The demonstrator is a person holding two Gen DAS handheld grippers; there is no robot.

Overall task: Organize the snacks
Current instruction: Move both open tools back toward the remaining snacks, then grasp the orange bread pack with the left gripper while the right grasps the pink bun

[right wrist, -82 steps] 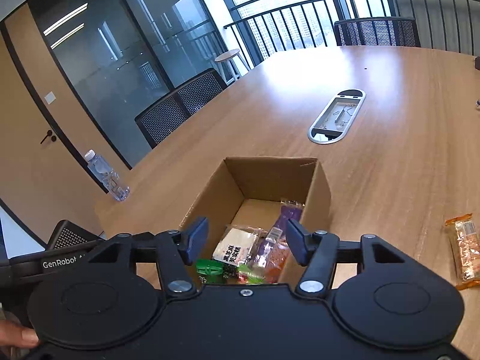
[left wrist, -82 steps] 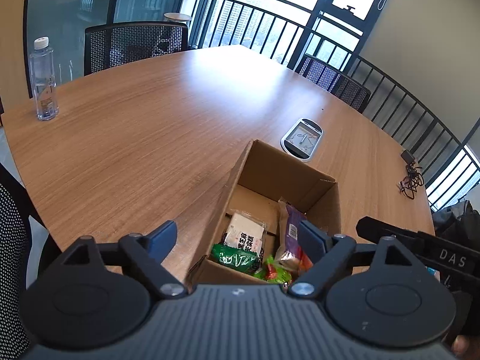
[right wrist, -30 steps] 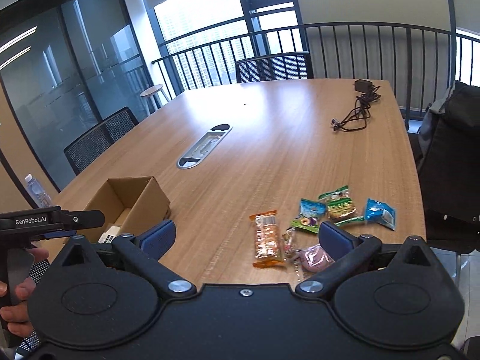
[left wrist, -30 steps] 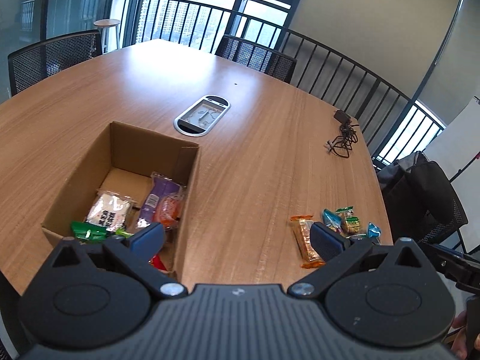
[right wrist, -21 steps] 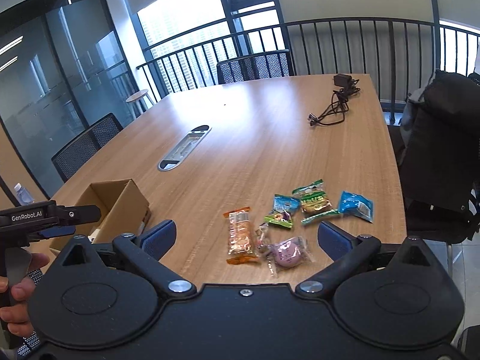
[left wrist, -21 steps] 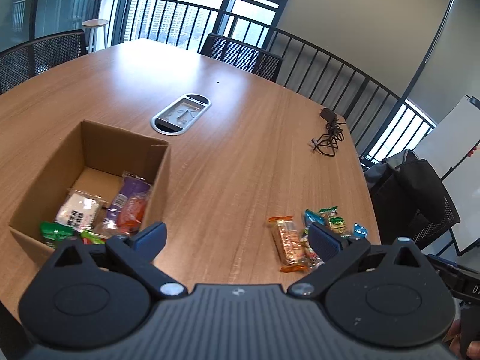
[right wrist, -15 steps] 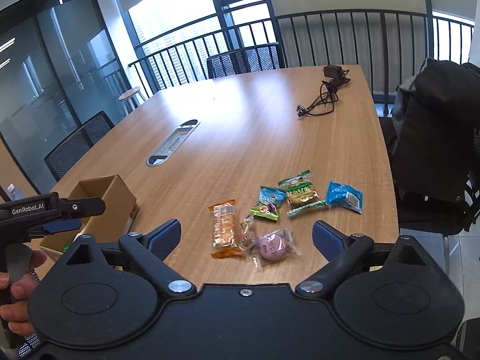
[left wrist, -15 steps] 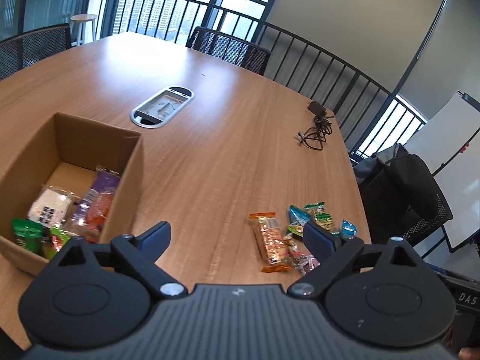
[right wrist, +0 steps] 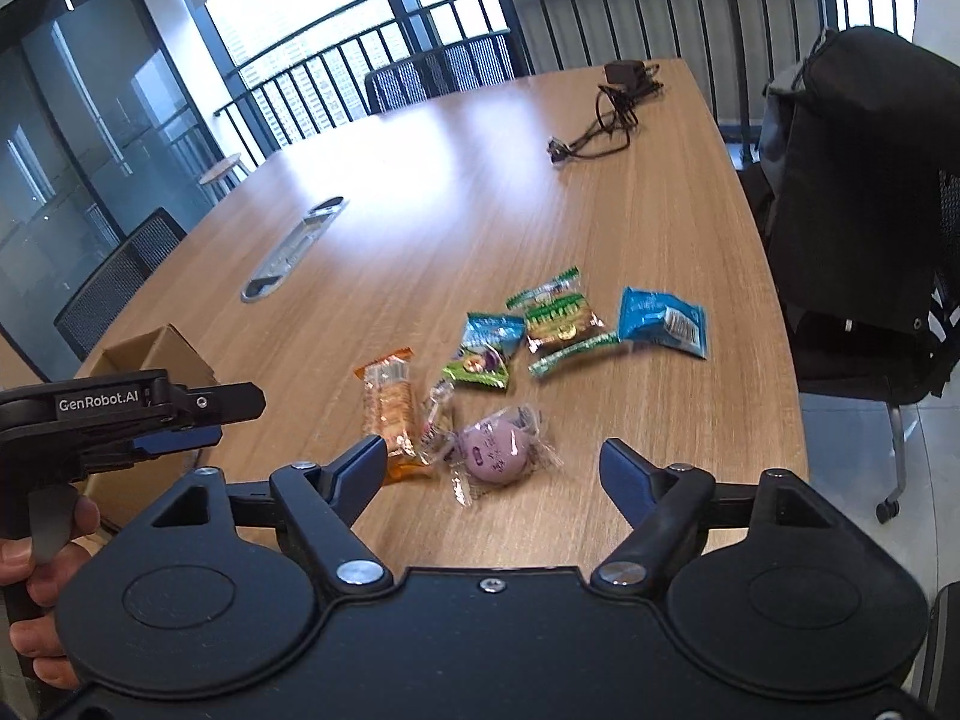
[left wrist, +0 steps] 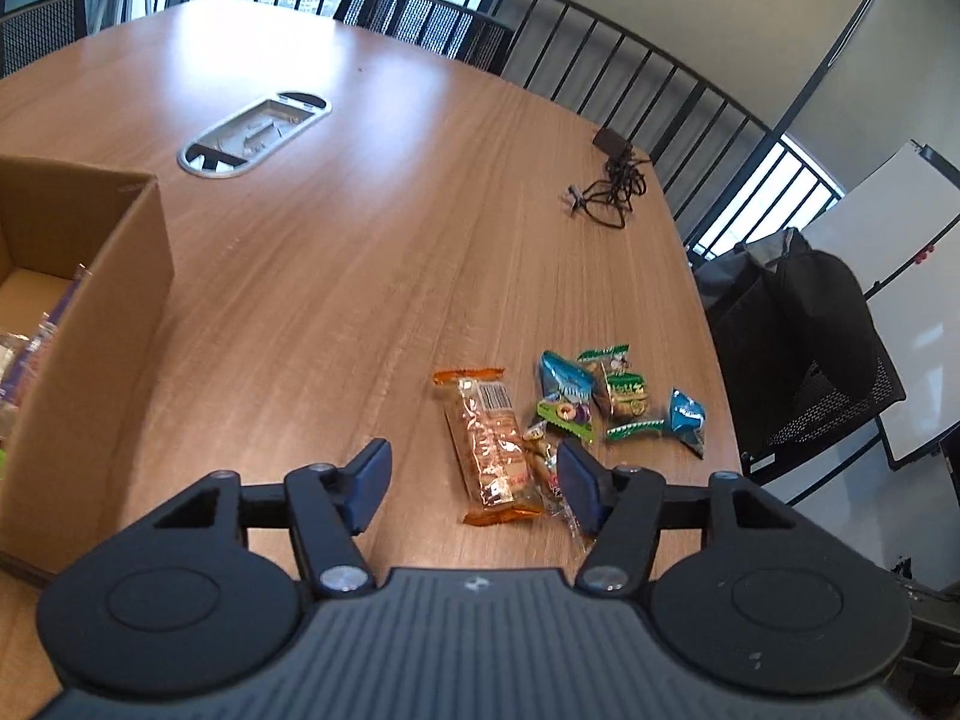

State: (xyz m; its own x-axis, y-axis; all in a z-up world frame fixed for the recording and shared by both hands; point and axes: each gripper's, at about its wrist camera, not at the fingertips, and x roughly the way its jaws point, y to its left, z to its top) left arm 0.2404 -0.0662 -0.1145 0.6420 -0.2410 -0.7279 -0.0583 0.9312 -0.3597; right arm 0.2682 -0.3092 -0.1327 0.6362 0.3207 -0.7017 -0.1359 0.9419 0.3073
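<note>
Both grippers have been swung away from the box (left wrist: pixel 90 312) and brought down toward the loose snacks at the near right of the table (left wrist: pixel 372 192). Where the box and its packets filled both views earlier, only its right wall and a strip of its contents are now seen at the left edge of the left wrist view, and a corner of it in the right wrist view (right wrist: pixel 162 348).

The left gripper (left wrist: pixel 474 480) is lowered over the orange bar (left wrist: pixel 489 450), which is framed between the fingers but not yet touched; its jaws are closing, with nothing pressed between the pads. The right gripper (right wrist: pixel 492 468) is aimed at the pink round packet (right wrist: pixel 498 450), also framed and not gripped; its jaws are closing too, from a wider gap.

A small clear-wrapped candy (right wrist: pixel 438 414) lies touching the bar and just beside the pink packet. Beyond them the blue-and-green packet (right wrist: pixel 483 354), the green packet (right wrist: pixel 558 318) and the blue packet (right wrist: pixel 660 318) lie close together. The cable (right wrist: pixel 606 114) is well apart at the far end.

It is judged that a fresh double pick has been begun, with five or six snacks left to be boxed. The candy could be dragged along with either pick.
</note>
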